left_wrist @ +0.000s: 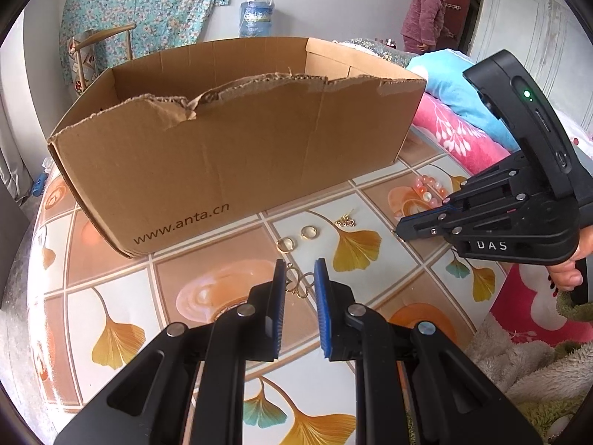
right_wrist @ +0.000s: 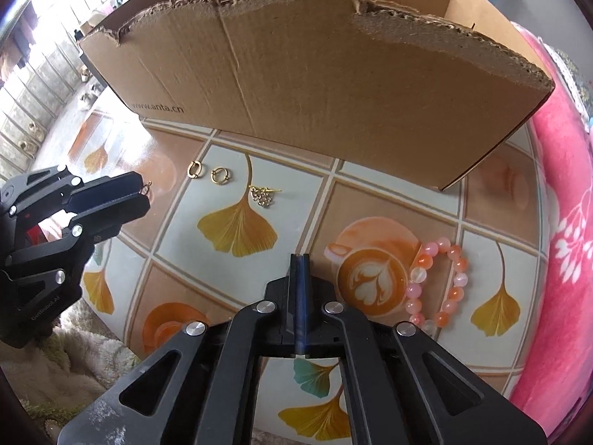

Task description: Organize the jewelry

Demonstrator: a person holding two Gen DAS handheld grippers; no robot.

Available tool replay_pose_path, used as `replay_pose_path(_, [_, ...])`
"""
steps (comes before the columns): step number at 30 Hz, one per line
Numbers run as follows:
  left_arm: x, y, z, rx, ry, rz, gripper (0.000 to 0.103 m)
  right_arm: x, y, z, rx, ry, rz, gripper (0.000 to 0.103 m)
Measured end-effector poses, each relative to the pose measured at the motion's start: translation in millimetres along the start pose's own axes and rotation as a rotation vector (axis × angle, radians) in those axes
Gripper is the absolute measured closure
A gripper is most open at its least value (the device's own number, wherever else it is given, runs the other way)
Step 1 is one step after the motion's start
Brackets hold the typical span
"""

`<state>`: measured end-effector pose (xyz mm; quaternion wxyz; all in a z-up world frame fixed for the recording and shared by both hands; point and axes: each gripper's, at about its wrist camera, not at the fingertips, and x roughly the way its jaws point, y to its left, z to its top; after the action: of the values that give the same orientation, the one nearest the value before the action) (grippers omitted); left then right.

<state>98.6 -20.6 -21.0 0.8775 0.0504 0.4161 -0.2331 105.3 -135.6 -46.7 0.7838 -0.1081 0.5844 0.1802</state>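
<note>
Right gripper [right_wrist: 299, 270] points steeply down at the table [right_wrist: 178, 230], jaws fully closed, nothing visible between them. Left gripper [left_wrist: 300, 278] tilts down, jaws a narrow gap apart; a gold wire earring [left_wrist: 298, 283] sits in that gap, grip not clear. Jewelry on the table before one cardboard box [right_wrist: 333, 85]: two gold hoops [right_wrist: 219, 175], one gold charm [right_wrist: 262, 195] with its pin pointing right, one pink bead bracelet [right_wrist: 437, 282] just right of the right gripper.

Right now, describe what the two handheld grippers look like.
Both are matte black linkage frames with silver rivets and blue ribbed finger pads. The right gripper carries white "DAS" lettering and a body with a green light; the left gripper bears small white lettering on its frame.
</note>
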Motion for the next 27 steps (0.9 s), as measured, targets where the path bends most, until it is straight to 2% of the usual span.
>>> replay_pose_path(13, [-5.9, -4.7, -1.5, 0.009, -0.007, 0.018, 0.088, -17.4, -6.1, -15.7, 0.022, -0.039, -0.001, 0.102])
replay_pose_path(15, [-6.3, -5.4, -1.7, 0.009, -0.008, 0.018, 0.088, -14.6, -4.0, -16.6, 0.031, -0.032, -0.002, 0.095])
replay_pose_path(16, [-6.1, -5.4, -1.8, 0.01, -0.007, 0.018, 0.088, -13.8, -3.3, -16.8, 0.034, -0.031, -0.002, 0.084])
replay_pose_path(17, [-6.2, -5.4, -1.9, 0.01, -0.007, 0.019, 0.088, -12.4, -1.7, -16.8, 0.034, -0.034, -0.004, 0.08])
replay_pose_path(21, [-5.6, -5.0, -2.3, 0.004, -0.004, 0.019, 0.088, -5.6, 4.9, -14.9, 0.025, -0.042, -0.027, 0.081])
replay_pose_path(25, [-6.0, -3.2, -2.2, 0.0, -0.007, 0.02, 0.088, -4.3, 7.5, -16.4, 0.015, -0.042, -0.039, 0.087])
replay_pose_path(27, [-5.7, -1.6, -2.2, -0.005, -0.007, 0.02, 0.088, -4.2, 9.2, -17.0, 0.009, -0.039, -0.038, 0.094])
